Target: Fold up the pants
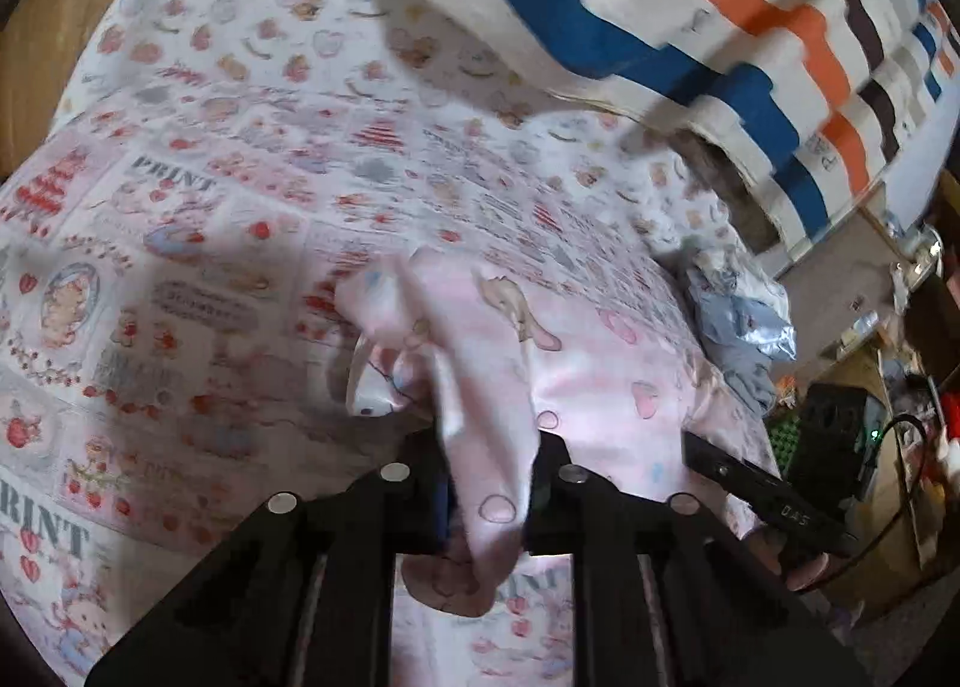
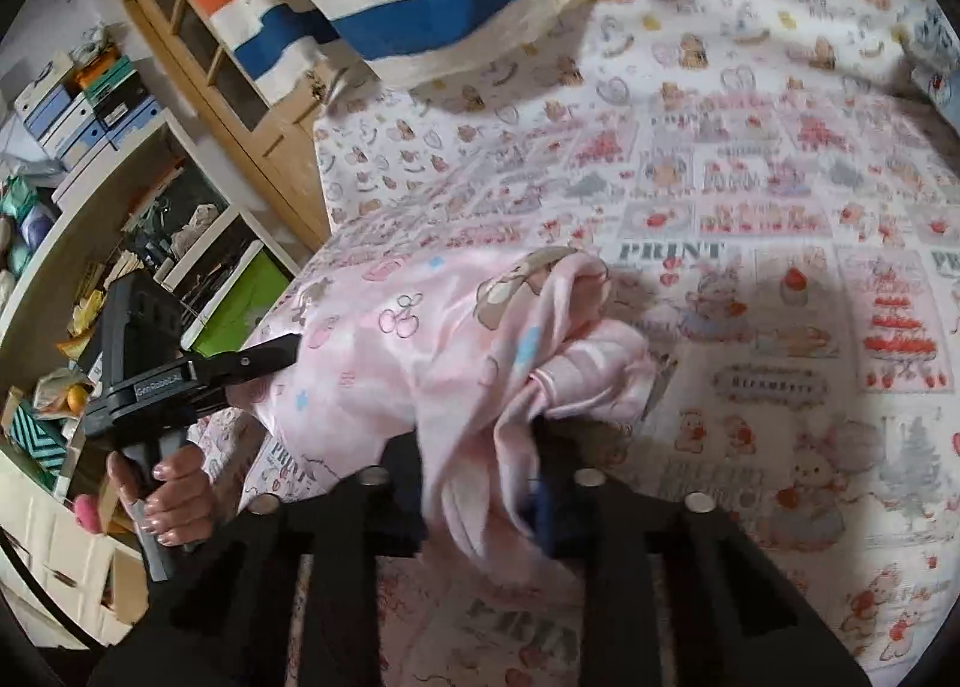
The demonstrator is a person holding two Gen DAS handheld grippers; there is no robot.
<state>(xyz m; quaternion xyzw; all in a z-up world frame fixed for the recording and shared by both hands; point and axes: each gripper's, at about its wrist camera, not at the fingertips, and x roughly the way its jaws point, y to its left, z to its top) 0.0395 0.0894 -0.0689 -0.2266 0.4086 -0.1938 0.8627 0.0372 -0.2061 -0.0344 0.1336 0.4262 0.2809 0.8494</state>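
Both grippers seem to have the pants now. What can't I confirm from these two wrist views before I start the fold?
- Left wrist view: left gripper fingertips and pads, buried in the pink pants.
- Right wrist view: right gripper pads, covered by bunched cloth.
- Both views: legs versus waistband, since the pants are crumpled.
- Left wrist view: bedsheet print, blurred.

Both fisheye views sit low and close over a bed, each looking forward and downward along its own black fingers at the bottom of the frame. They share the printed sheet [image 1: 180,207], the pink pants [image 1: 594,381] at lower centre, and the striped blanket [image 1: 720,27] along the top.
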